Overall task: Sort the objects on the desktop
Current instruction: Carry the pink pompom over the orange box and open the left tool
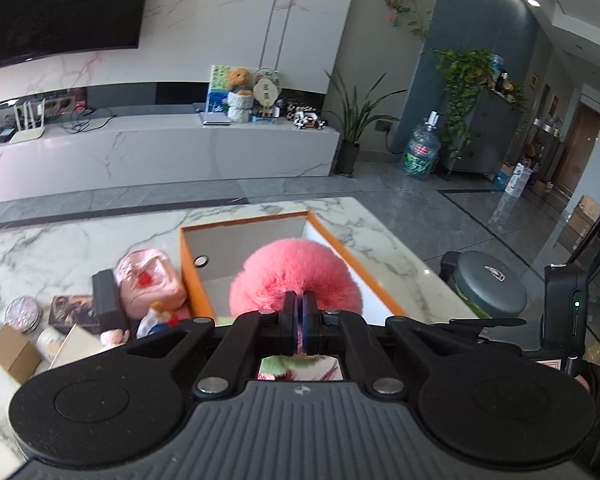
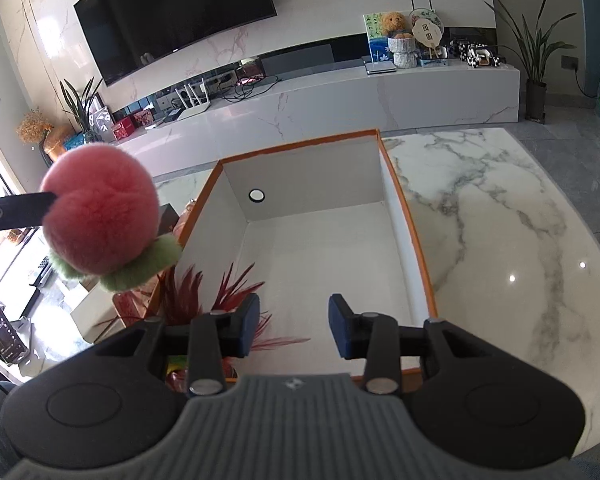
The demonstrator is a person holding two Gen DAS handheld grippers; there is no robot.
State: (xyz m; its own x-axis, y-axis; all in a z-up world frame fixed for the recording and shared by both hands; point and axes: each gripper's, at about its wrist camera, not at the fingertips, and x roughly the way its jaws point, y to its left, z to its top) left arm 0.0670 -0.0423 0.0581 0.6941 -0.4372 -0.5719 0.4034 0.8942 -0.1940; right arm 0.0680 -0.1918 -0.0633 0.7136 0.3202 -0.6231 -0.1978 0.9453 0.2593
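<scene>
My left gripper [image 1: 299,312] is shut on a fluffy pink peach plush [image 1: 292,280] with green leaves and holds it in the air above the near left edge of the orange-rimmed white box [image 1: 192,276]. In the right wrist view the plush [image 2: 100,220] hangs left of the box [image 2: 412,240], pinched by the left gripper's finger [image 2: 20,210]. My right gripper [image 2: 294,328] is open and empty over the box's near end. Red feathers [image 2: 188,292] lie in the box's near left corner.
Left of the box on the marble table [image 1: 60,248] lie a pink pouch [image 1: 148,280], a dark box [image 1: 106,300], a glittery disc [image 1: 22,312], a cardboard box [image 1: 12,352] and small toys. A round grey stool [image 1: 488,284] stands at the table's right.
</scene>
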